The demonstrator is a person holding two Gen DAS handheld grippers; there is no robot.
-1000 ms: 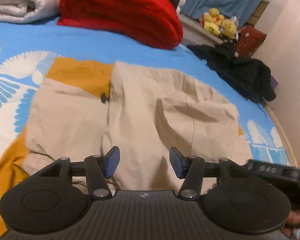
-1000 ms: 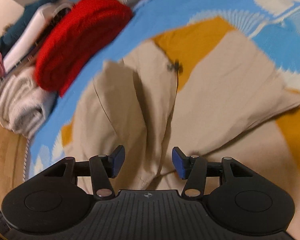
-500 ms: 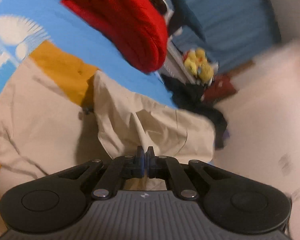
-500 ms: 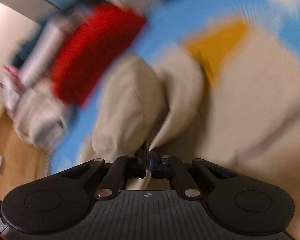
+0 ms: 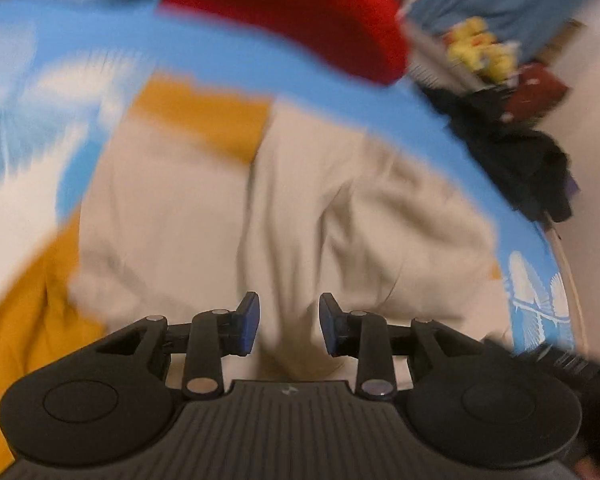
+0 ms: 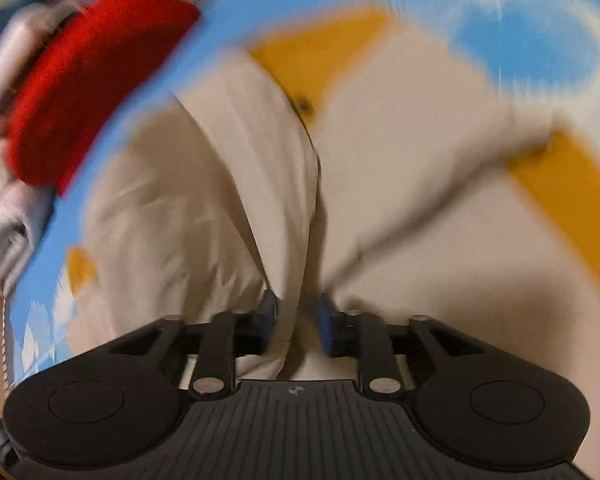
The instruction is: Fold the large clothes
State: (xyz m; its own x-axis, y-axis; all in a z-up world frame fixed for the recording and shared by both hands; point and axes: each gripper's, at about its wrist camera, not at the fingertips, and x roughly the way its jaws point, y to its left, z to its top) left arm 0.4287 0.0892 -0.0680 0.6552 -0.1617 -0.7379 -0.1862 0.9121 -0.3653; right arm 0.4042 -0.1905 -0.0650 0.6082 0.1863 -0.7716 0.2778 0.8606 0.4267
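A beige garment (image 5: 340,216) with an orange lining (image 5: 204,116) lies spread on the blue patterned bed; it also shows in the right wrist view (image 6: 228,184). My left gripper (image 5: 288,326) is open just above the garment's near edge, with nothing between its blue pads. My right gripper (image 6: 298,324) is partly open, and a raised fold of the beige cloth stands between its pads. Both views are blurred by motion.
A folded red blanket (image 5: 300,12) lies at the far side of the bed, also in the right wrist view (image 6: 88,80). A dark heap of clothes (image 5: 512,152) and yellow plush toys (image 5: 480,52) lie at the right. Pale folded blankets (image 6: 4,216) sit beside the red one.
Both grippers were open a second ago, shut on the beige cloth half a second ago, and have now opened again. The lifted fold has dropped back toward the bed.
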